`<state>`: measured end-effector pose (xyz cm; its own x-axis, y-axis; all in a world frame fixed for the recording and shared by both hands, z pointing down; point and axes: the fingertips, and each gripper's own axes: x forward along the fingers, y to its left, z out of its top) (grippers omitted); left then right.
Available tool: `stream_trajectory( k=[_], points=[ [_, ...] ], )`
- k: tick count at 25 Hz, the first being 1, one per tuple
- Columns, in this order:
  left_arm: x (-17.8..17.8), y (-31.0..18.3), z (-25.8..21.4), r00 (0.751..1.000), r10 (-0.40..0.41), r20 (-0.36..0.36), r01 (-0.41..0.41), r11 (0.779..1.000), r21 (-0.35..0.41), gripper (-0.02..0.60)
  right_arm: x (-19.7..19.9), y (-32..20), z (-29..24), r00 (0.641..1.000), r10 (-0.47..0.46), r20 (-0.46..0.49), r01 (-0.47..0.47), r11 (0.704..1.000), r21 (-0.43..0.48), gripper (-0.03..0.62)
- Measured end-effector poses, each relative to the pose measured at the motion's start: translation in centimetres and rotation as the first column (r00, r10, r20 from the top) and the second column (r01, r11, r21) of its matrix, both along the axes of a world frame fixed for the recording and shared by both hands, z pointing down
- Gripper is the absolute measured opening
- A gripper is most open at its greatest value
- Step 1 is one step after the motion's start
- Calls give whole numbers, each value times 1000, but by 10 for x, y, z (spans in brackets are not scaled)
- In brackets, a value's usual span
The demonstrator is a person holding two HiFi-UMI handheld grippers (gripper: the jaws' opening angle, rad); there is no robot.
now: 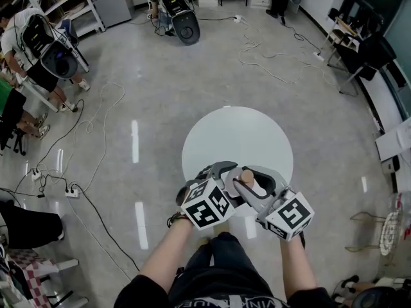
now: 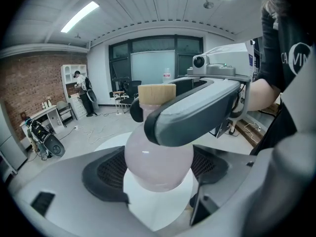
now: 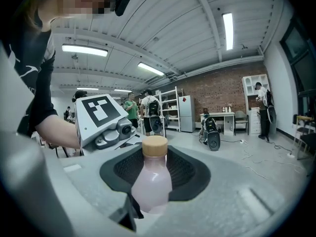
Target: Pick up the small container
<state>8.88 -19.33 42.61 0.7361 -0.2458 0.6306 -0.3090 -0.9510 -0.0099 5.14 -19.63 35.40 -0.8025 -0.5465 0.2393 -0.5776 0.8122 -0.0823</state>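
The small container (image 1: 248, 178), a pale pink bottle with a tan cap, sits upright between both sets of tongs. It is over the near edge of the round white table (image 1: 212, 133), right in front of the person. The left tongs (image 2: 158, 168) have their dark mesh pads pressed on the bottle's round belly from either side. The right tongs (image 3: 155, 176) come in from the other hand and pinch the same bottle. One of their grey arms crosses the bottle's shoulder just under the cap. Neither pair is spread free, and neither is pressed together empty.

From the left gripper view the white tabletop shows below the bottle's base with nothing bearing it. I'd judge the grasp made and the bottle already clear of the table, so the step in hand is the lift.

What comes next looks simple enough:
- Both hands need to move as one, so the two grips don't twist the bottle between them.
- The bottle should stay upright.
- The squeeze should stay even on that smooth, rounded body, where pads could slide.
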Motion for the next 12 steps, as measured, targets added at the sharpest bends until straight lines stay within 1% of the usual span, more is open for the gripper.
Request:
stream_trajectory(
  k=[6,12],
  points=[
    [-5,2,-16,1000,-24,-13,24,1000,2,374,-5,3,-16,999,-30,16,30,1000,6,144],
    [-9,1,-33,999,-44,-20,44,999,12,374,-10,3,-33,999,-47,12,47,999,21,144]
  ],
)
